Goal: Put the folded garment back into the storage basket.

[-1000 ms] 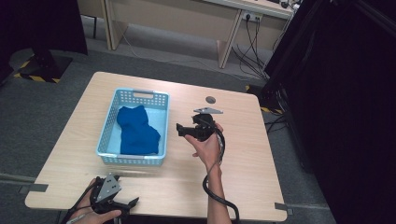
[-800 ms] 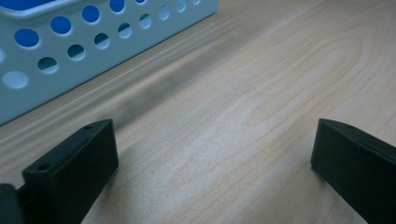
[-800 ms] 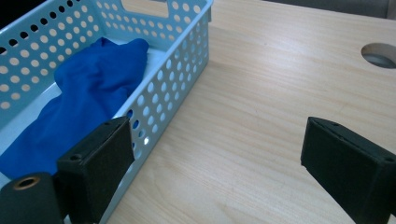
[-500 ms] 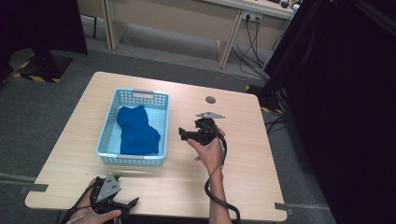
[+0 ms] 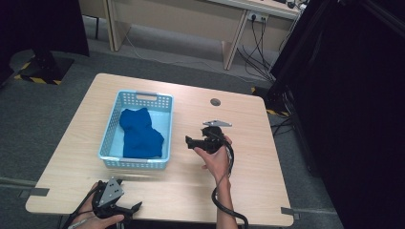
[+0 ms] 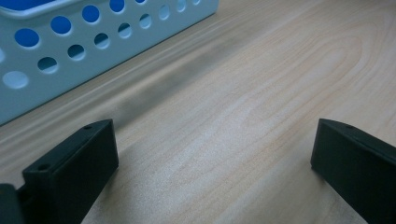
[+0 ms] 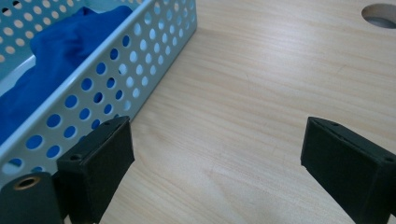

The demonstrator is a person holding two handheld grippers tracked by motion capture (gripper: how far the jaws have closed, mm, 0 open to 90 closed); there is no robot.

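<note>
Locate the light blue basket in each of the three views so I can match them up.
High view: the light blue basket sits left of centre on the table.
Left gripper view: its perforated wall fills the top left corner.
Right gripper view: upper left.
Shared landmark: the blue cloth inside it.

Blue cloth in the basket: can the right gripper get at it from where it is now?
Probably yes. The right gripper is open beside the basket, with nothing between its fingers. The blue cloth lies uncovered; only the basket wall stands between, so it must go over the rim.
</note>
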